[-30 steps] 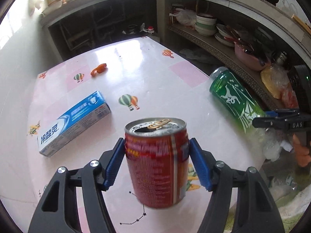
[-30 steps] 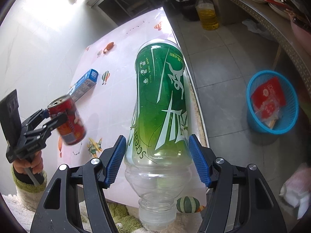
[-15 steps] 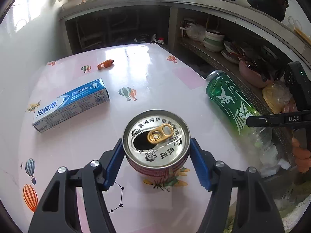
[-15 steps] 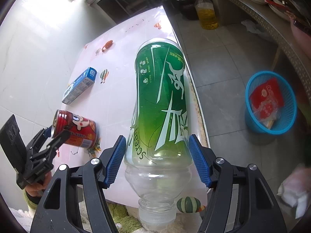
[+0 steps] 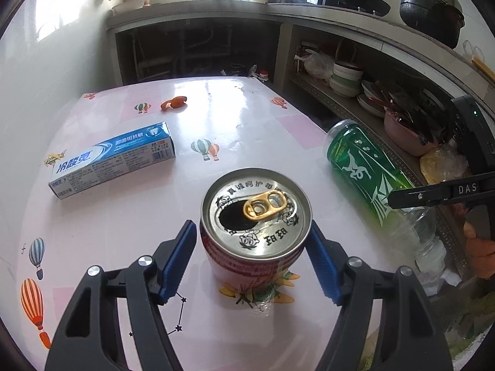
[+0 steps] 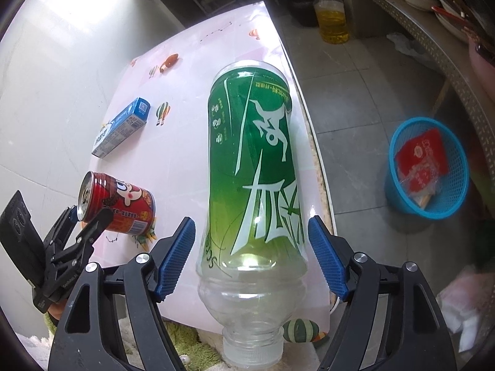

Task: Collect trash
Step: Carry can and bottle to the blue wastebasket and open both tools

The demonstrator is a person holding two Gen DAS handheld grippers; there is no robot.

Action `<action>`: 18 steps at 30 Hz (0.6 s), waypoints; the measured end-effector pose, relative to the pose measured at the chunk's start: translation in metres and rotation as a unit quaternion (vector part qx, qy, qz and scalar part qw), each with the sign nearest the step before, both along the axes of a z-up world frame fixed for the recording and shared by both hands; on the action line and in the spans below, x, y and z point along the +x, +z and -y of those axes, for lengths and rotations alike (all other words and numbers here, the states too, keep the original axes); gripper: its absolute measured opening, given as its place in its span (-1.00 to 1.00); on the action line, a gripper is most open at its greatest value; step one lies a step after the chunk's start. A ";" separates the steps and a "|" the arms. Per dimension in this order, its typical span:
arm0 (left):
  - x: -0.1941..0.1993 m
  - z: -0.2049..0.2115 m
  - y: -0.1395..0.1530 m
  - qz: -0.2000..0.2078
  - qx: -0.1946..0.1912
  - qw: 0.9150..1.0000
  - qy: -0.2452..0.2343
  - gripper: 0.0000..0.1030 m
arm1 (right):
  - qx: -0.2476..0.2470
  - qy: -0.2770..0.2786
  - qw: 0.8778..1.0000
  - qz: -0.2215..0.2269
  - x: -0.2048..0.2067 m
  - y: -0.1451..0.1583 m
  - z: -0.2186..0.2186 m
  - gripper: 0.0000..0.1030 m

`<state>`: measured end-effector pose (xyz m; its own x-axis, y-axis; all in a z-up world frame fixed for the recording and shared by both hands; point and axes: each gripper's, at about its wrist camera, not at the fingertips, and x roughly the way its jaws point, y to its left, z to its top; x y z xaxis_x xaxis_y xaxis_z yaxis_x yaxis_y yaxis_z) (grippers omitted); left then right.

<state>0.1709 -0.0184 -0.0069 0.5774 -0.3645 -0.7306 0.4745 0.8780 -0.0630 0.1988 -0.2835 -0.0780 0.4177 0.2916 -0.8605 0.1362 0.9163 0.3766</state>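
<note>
My left gripper point(image 5: 252, 262) is shut on a red drink can point(image 5: 255, 225), held above the pink table point(image 5: 123, 216) with its open top tilted toward the camera. It also shows in the right wrist view point(image 6: 116, 205). My right gripper point(image 6: 250, 256) is shut on a green plastic bottle point(image 6: 253, 173), cap end toward the camera, over the table's right edge. The bottle shows in the left wrist view point(image 5: 365, 170). A blue toothpaste box point(image 5: 111, 159) and an orange peel point(image 5: 173, 102) lie on the table.
A blue mesh basket point(image 6: 428, 167) with red wrappers stands on the floor right of the table. A yellow oil jug point(image 6: 331, 15) stands farther back. Shelves with bowls point(image 5: 346, 77) and dishes run along the right. A white wall borders the table's left.
My left gripper has tipped the can further, so its open top faces the camera more. The right gripper holds the bottle almost still.
</note>
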 end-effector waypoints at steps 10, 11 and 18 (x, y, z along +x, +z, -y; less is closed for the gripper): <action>-0.003 -0.001 -0.001 0.001 -0.011 1.000 0.002 0.26 | 0.007 -0.015 1.000 0.010 -0.003 -0.003 0.000 0.21; -0.003 0.000 -0.002 0.001 -0.012 1.000 0.000 0.26 | 0.011 -0.016 1.000 0.014 -0.004 -0.002 0.001 0.20; -0.005 0.007 0.010 0.004 -0.021 1.000 -0.016 0.26 | 0.063 -0.042 0.996 0.052 -0.019 0.009 0.024 0.20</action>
<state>0.1657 -0.0256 0.0033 0.5709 -0.4126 -0.7098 0.5023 0.8594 -0.0956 0.1796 -0.3074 -0.0693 0.5296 0.3548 -0.7705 0.1642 0.8482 0.5035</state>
